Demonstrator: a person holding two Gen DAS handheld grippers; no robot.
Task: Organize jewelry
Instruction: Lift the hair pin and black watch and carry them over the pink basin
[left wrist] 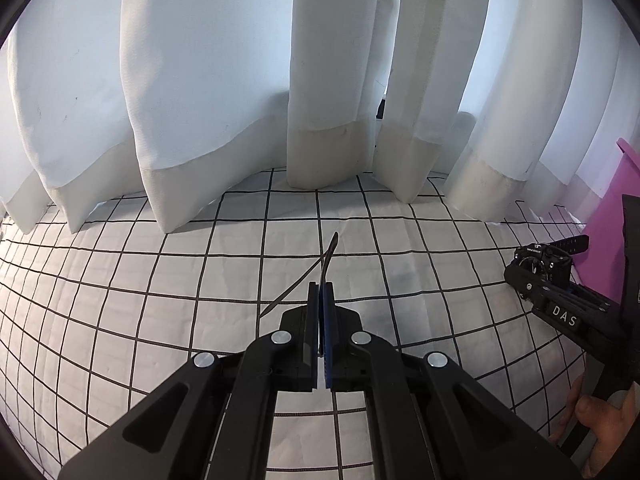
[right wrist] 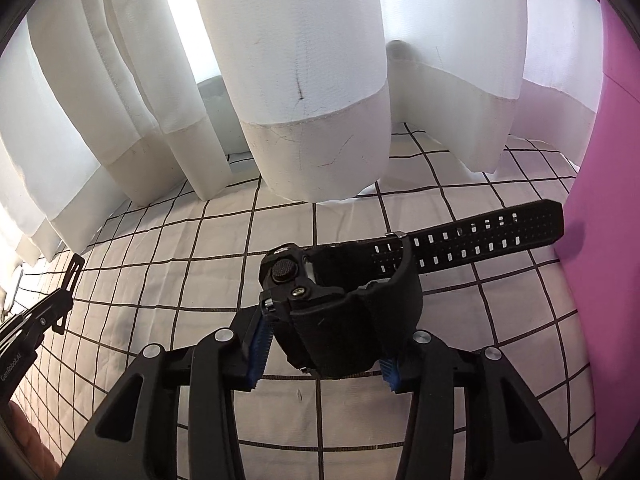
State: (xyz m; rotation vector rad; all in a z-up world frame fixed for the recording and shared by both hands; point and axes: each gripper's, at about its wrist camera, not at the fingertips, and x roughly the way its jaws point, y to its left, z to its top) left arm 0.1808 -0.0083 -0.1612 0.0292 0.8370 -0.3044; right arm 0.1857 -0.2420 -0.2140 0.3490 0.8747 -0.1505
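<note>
A chunky black watch [right wrist: 320,288] sits between the blue pads of my right gripper [right wrist: 336,320], which is shut on its case. Its perforated strap [right wrist: 480,236] reaches right to the pink box [right wrist: 600,200]. In the left wrist view the same watch [left wrist: 538,264] and right gripper [left wrist: 536,280] show at the right edge. My left gripper [left wrist: 321,286] is shut on a thin black slotted strip [left wrist: 330,252], seen edge-on just above the cloth. That strip [right wrist: 73,274] and the left gripper [right wrist: 56,312] also appear at the far left of the right wrist view.
A white cloth with a black grid [left wrist: 200,280] covers the surface. White curtains [left wrist: 320,100] hang down to it along the back. The pink box [left wrist: 616,216] stands upright at the right. A hand [left wrist: 600,432] grips the right tool's handle.
</note>
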